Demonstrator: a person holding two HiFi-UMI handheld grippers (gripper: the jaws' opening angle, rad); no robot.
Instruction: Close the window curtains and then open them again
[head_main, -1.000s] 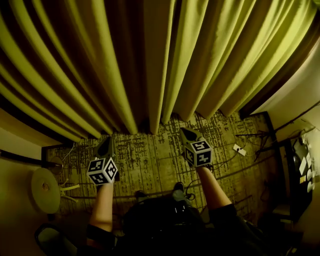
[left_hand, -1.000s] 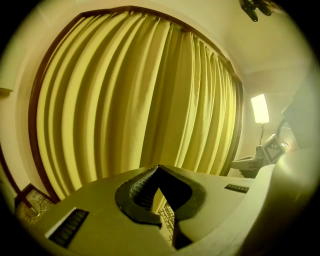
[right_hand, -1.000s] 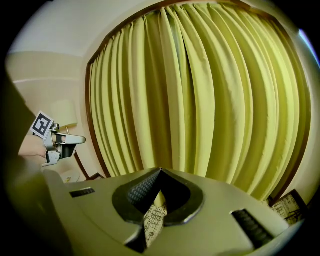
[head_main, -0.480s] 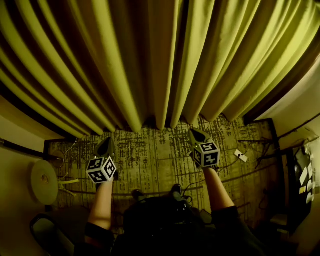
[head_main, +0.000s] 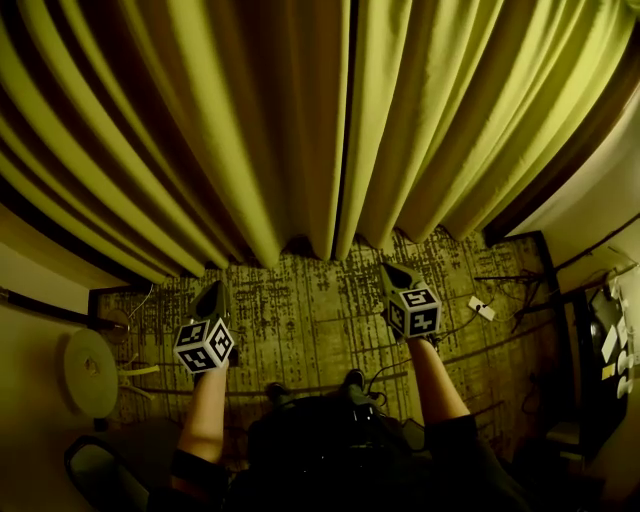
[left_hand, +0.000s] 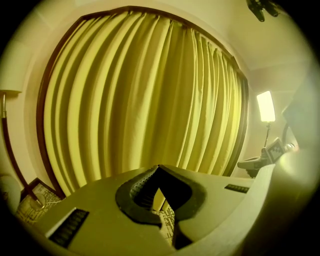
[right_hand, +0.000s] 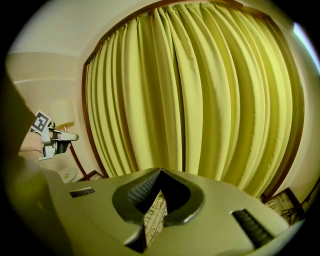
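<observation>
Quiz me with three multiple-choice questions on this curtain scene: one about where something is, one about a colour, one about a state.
1. The left gripper is:
A. resting on a windowsill
B. over the patterned carpet, short of the curtains
C. buried in cloth folds

2. The curtains are:
A. blue
B. white
C. yellow-green

3. The right gripper is:
A. shut and empty
B. wide open
C. clamped on cloth

Answers:
1 B: the head view shows it above the carpet, below the curtain hems.
2 C: every view shows yellow-green cloth.
3 A: the right gripper view shows the jaw tips together, with only carpet seen behind them.
</observation>
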